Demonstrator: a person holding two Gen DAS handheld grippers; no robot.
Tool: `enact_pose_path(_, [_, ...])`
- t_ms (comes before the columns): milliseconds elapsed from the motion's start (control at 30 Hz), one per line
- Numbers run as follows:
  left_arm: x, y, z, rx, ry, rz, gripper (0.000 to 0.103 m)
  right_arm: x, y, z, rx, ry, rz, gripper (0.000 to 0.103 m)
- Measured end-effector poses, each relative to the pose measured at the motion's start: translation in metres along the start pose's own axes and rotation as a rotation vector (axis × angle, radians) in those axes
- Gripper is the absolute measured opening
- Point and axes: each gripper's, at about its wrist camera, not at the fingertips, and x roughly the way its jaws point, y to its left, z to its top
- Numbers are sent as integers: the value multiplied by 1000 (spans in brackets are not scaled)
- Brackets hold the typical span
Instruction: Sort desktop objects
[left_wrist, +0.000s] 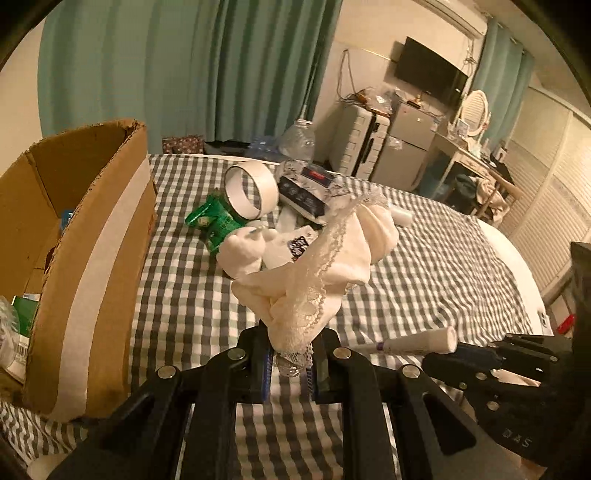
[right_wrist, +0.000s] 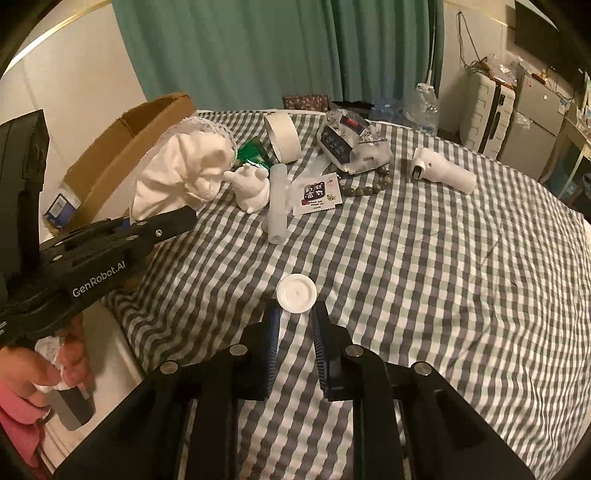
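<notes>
Lace-trimmed cream cloth (left_wrist: 317, 273) is pinched in the left gripper (left_wrist: 291, 354) and hangs above the checked bed cover (left_wrist: 424, 266); a cardboard box (left_wrist: 88, 258) stands open to the left; behind the cloth lie a tape roll (left_wrist: 253, 188), a green packet (left_wrist: 212, 221) and a white figurine (left_wrist: 242, 251); the right gripper (left_wrist: 452, 345) enters from the right, clamped on a white tube (left_wrist: 413, 341). From the right wrist, the right gripper (right_wrist: 294, 325) has narrow jaws closed on that tube's round cap (right_wrist: 296, 293); a frosted tube (right_wrist: 277, 206), a bead bracelet (right_wrist: 365, 186) and a white handheld device (right_wrist: 443, 171) lie on the cover; a hand (right_wrist: 48, 369) holds the left gripper's handle.
</notes>
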Motion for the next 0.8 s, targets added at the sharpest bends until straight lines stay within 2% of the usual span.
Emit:
enact_pose_path(233, [-15,4,-5,-7,-17,-3,14,-10,1,-6,14,-21,-2,16])
enact_pose_path(300, [-17,6,-3,-12,-18,2,14,-16,3,-4,10,-34,4,8])
enact_pose_path(467, [-18,7,-4,-6,-18,1,14,-16,6,-3,5,-36,-9,8])
enact_pose_path(533, [-15,11,-6,-23,-10,-2,14,-7,3,-5,18,-10,-7,13])
enact_pose_path(567, [-14,12,-6,-31,-7,-5,14,-1,1,-7,27,-1,-20,27])
enact_pose_path(600, [-13,14,-6,-41,-4,-7,14,7,-1,-8,42,4,-46,47])
enact_pose_path(633, [-13,15,-6,-48,-2,-6,14,14,-5,-8,65,11,-67,54])
enact_pose_path(667, [-13,17,-7,-54,-1,-7,14,22,-10,-9,101,21,-78,57])
enact_pose_path(767, [-10,19,-7,-66,8,-11,14,46,-33,-5,244,55,-55,57])
enact_pose_path(800, [-8,20,-8,-69,14,-12,14,51,-36,-2,252,53,-74,57])
